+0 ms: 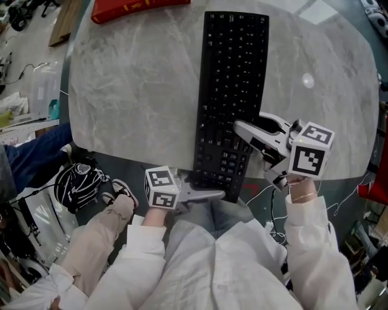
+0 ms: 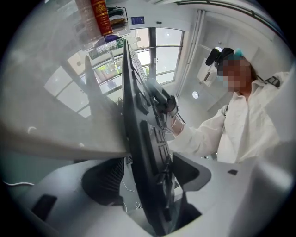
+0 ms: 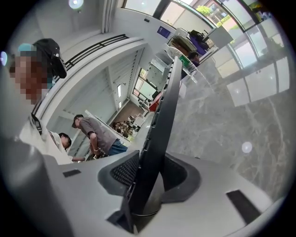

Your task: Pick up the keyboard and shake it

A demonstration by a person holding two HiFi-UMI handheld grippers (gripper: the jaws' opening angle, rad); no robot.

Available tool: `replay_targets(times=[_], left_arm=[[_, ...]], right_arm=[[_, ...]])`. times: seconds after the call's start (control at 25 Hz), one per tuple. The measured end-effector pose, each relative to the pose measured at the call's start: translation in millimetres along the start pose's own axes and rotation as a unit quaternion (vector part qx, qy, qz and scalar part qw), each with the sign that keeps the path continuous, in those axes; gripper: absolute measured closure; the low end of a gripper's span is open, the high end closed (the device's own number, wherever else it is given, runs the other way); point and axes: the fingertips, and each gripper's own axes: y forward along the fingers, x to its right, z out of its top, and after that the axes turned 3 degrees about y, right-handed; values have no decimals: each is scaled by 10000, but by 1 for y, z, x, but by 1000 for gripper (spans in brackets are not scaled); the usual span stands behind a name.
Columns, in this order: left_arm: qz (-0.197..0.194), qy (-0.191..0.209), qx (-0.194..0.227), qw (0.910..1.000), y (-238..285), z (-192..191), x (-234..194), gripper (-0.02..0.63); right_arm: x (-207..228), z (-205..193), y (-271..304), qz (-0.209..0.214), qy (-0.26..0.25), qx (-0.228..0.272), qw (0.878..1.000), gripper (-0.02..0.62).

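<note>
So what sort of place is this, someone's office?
More likely a lab or workshop than a plain office. The person wears a white coat, loose cables trail below the table, and other people stand working in the background near tall windows.

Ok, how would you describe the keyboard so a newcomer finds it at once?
Start at the pale marbled table that fills the head view. Right of its middle lies the keyboard, long and black, its near end hanging over the table's edge toward the person. Its neighbour at the far edge is a flat red object; the keyboard alone is black and keyed.
</note>
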Motion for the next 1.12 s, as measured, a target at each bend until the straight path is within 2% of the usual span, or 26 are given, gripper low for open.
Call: replay_targets(times=[0.32,0.44,0.6,0.84,1.12], left_arm=[[-165,-460,-142,9987,-15,4,12,287],[-41,-540,-229,9983,-15,-1,10,278],[237,-499,-546,9970,-21,-13,-3,278],[380,-477,-212,9979,-35,6,-5,278],[172,-290,-153,9993,-36,38,24,278]], right_arm=[[-25,12,15,229,284,112,9993,461],[-32,16,11,371,338,187,9986,469],[-30,20,7,474,316,163,9982,476],[-31,24,2,572,249,180,9979,483],[-40,30,-8,518,-6,118,9986,487]])
